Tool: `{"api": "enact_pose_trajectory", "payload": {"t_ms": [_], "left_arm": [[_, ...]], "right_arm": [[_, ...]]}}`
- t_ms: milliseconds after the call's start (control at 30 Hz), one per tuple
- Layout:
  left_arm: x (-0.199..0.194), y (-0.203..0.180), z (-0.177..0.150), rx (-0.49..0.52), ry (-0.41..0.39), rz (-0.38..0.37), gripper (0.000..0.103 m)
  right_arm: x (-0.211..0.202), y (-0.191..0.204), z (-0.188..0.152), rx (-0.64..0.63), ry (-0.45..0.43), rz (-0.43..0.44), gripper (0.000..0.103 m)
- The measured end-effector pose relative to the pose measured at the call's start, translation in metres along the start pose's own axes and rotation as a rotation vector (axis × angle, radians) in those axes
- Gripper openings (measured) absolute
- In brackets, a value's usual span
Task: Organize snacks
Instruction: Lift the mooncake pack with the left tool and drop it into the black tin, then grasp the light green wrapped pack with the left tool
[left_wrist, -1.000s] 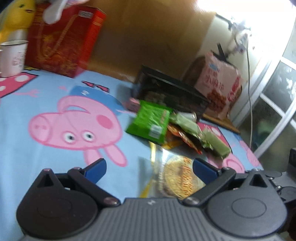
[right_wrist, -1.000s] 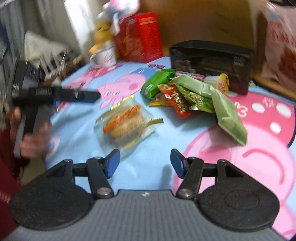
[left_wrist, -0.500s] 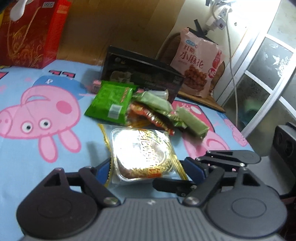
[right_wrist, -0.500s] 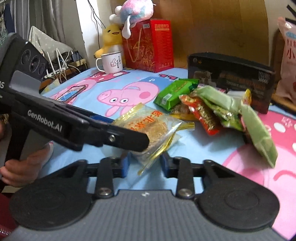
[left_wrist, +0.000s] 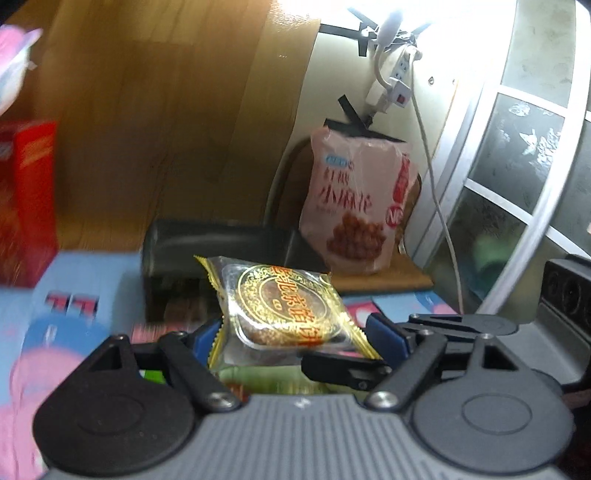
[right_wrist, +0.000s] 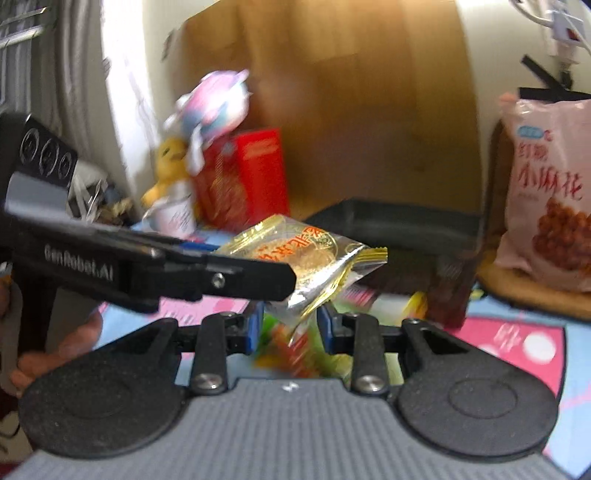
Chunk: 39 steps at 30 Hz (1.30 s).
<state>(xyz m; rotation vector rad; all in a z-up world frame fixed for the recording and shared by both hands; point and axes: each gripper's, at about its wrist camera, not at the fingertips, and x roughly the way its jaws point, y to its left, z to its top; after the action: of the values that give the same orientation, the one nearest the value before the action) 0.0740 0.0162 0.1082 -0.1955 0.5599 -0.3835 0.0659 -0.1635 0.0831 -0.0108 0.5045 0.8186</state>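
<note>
Above the blue cartoon-print cloth (left_wrist: 74, 273) of the worktop, a clear pastry packet (left_wrist: 284, 310) with a gold round emblem and gold crimped edges hangs in the air, gripped from two sides. The left claw (left_wrist: 295, 338) has its blue pads set fairly wide, one against each long edge of the packet, so the wrapper spans the whole gap between them. The right claw (right_wrist: 290, 325) is much narrower and pinches the lower crimped corner of the same packet (right_wrist: 314, 258) between its blue pads. In the right wrist view the left claw's black finger crosses in front from the left and overlaps the packet's near edge; a hand (right_wrist: 55, 350) grips that tool's handle at the lower left.

Behind the packet stands a black box (left_wrist: 221, 254), just beyond it on the cloth. To its right a tall pink snack bag (left_wrist: 358, 206) leans upright against the wall on a wooden seat (left_wrist: 384, 282). A red box (right_wrist: 243, 177) stands at the far left with a pastel plush toy (right_wrist: 214, 99) on top, and a yellow duck toy (right_wrist: 168, 166) beside a white mug (right_wrist: 177, 214). Under the right claw a blurred heap of green and orange snack packets (right_wrist: 291, 347) lies on the cloth. A white power strip (left_wrist: 395, 81) and cable hang on the wall by the window (left_wrist: 524, 155).
</note>
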Motion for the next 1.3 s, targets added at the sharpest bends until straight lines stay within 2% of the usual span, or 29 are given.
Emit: {"api": "enact_pose_trajectory", "payload": {"t_ms": [200,367,433,500,600,667,733,833,900,1067,1100,1200,1300], "left_arm": [[0.065,0.002,0.041,0.002,-0.012,0.019,0.083],[0.108,0.010,0.045,-0.012,0.001,0.071,0.085],[0.117,0.010,0.044,-0.004,0.007,0.111,0.087],[0.110,0.011,0.042,-0.005,-0.008,0.099,0.088],[0.083,0.011,0.034,0.004,-0.053,0.070,0.092],[0.063,0.015,0.022,-0.013,-0.055,0.030,0.092],[0.048,0.018,0.008,-0.044,-0.037,-0.013,0.092],[0.030,0.025,-0.021,-0.088,-0.002,-0.063,0.092],[0.019,0.029,-0.041,-0.117,0.022,-0.091,0.092],[0.006,0.040,-0.076,-0.180,0.073,-0.101,0.092],[0.004,0.042,-0.081,-0.189,0.081,-0.101,0.092],[-0.006,0.047,-0.093,-0.206,0.091,-0.098,0.092],[-0.020,0.050,-0.100,-0.212,0.081,-0.130,0.092]], "right_arm": [[0.025,-0.057,0.035,0.061,-0.037,-0.059,0.034],[0.051,-0.091,0.040,0.075,-0.030,-0.119,0.037],[0.060,-0.098,0.038,0.068,-0.016,-0.189,0.038],[0.058,-0.104,0.034,0.080,-0.018,-0.210,0.038],[0.034,-0.110,0.023,0.135,-0.063,-0.179,0.043],[0.014,-0.106,0.014,0.145,-0.075,-0.170,0.044],[-0.004,-0.100,0.000,0.154,-0.076,-0.130,0.048],[-0.023,-0.085,-0.028,0.157,-0.053,-0.086,0.065],[-0.022,-0.081,-0.042,0.183,-0.013,-0.069,0.070],[-0.007,-0.079,-0.065,0.209,0.104,-0.082,0.070],[-0.008,-0.077,-0.067,0.195,0.091,-0.086,0.060],[-0.009,-0.068,-0.067,0.175,0.119,-0.062,0.054],[-0.018,-0.054,-0.073,0.110,0.127,-0.010,0.053]]}}
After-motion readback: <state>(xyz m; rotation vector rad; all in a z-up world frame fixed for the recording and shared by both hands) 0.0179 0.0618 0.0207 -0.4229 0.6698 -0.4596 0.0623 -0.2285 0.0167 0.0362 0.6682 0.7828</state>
